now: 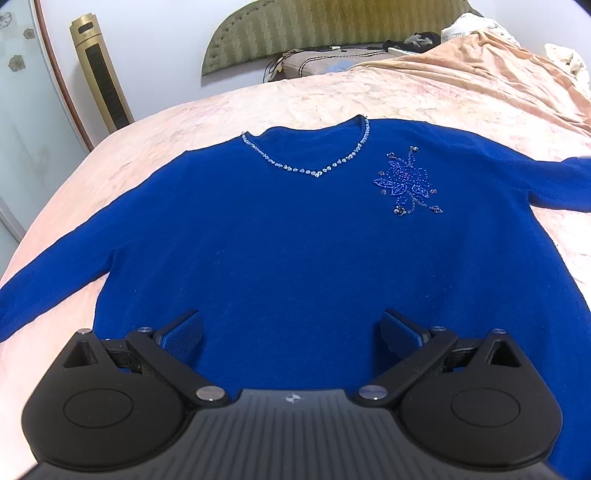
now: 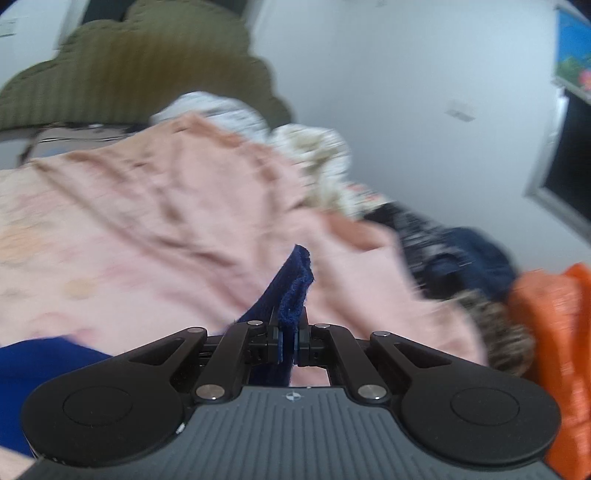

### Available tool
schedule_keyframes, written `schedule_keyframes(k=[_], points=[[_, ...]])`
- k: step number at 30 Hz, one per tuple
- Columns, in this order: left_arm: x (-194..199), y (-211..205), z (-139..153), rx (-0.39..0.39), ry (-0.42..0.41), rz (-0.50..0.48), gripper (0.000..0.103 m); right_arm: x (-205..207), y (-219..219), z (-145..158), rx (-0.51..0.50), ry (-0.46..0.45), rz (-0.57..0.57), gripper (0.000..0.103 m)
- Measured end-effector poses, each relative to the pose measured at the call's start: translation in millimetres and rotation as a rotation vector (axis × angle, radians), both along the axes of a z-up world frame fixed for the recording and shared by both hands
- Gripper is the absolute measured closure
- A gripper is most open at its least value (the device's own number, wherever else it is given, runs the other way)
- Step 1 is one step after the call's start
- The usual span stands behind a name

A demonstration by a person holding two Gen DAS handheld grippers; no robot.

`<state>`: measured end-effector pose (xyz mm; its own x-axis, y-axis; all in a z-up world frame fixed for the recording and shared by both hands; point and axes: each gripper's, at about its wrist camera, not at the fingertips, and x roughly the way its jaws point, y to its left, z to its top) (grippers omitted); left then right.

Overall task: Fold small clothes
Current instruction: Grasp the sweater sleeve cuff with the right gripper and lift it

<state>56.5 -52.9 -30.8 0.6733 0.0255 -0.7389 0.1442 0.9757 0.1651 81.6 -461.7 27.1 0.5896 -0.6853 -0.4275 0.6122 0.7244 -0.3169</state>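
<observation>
A royal-blue sweater (image 1: 288, 236) lies flat, front up, on the pink bedspread (image 1: 332, 99), with a beaded neckline and a beaded flower on the chest. Its sleeves spread out to the left and right. My left gripper (image 1: 291, 332) is open and empty, hovering over the sweater's lower hem area. My right gripper (image 2: 289, 332) is shut on the cuff end of a blue sleeve (image 2: 291, 284), which sticks up between the pads. More of the blue sweater (image 2: 40, 365) shows at the lower left of the blurred right wrist view.
A green padded headboard (image 1: 332, 33) and pillow (image 1: 314, 62) are at the far end. A gold tower fan (image 1: 101, 74) stands at the left by the wall. A pile of clothes, dark (image 2: 461, 254) and orange (image 2: 554, 332), lies on the bed's right side.
</observation>
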Motion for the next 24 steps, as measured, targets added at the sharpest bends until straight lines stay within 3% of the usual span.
schedule_keyframes(k=[4,8,17,24], points=[[-1,4,2,-0.005,-0.007,0.004,0.0,-15,-18,4,-0.064,0.011,-0.068,0.099],[0,8,3,-0.014,-0.012,0.01,0.0,-18,-5,-3,-0.012,0.008,-0.048,0.099],[2,23,3,-0.005,-0.024,0.046,0.0,5,120,18,0.087,-0.078,0.275,0.099],[6,41,1,-0.008,-0.017,0.093,0.0,41,219,27,0.197,-0.08,0.552,0.099]])
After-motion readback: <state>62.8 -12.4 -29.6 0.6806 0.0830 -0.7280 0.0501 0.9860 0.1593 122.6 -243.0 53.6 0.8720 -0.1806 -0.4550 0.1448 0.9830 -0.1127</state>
